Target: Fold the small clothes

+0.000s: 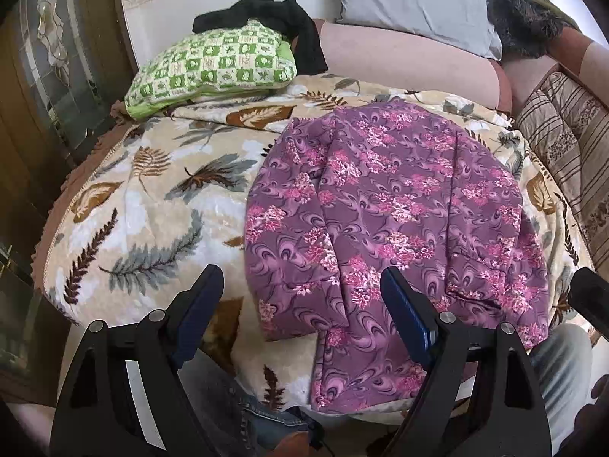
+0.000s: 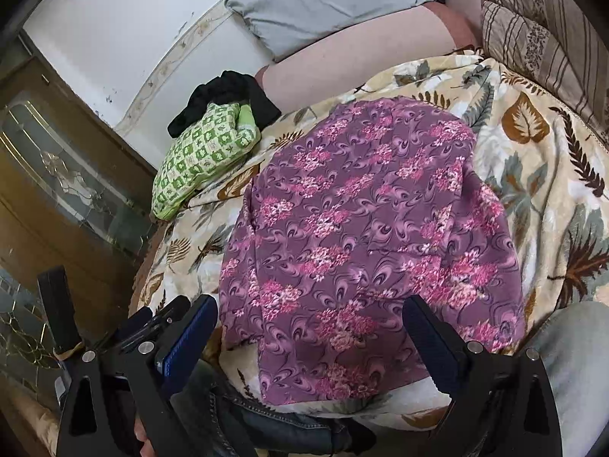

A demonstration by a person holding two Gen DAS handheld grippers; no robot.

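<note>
a bed or couch fills both views, covered by a cream blanket (image 1: 160, 205) printed with brown and grey leaves, with a white wall behind and a wooden door with patterned glass (image 1: 45, 57) on the far left

at the back left of the blanket lies a green and white checked bundle (image 1: 213, 64), and a black garment (image 1: 274, 19) is draped over its far end, touching it. to the right of these a grey pillow (image 1: 411, 3) leans against the wall above a pinkish bolster (image 1: 403, 64), and a striped brown cushion (image 1: 563, 141) stands at the right edge

the purple floral garment (image 1: 396, 205) lies spread on the blanket right of centre, partly folded, one flap lying over the left part of it and a narrower piece hanging down over the near edge of the blanket. below that edge, blue denim (image 1: 243, 411) shows on a person's leg

the left gripper (image 1: 300, 285) hangs above the near left part of the garment, its two blue-padded fingers spread wide with nothing between them. in the right wrist view the right gripper (image 2: 308, 318) is likewise released, fingers wide apart over the near end of the garment, holding nothing; the left gripper shows at that view's lower left, just beside it
</note>
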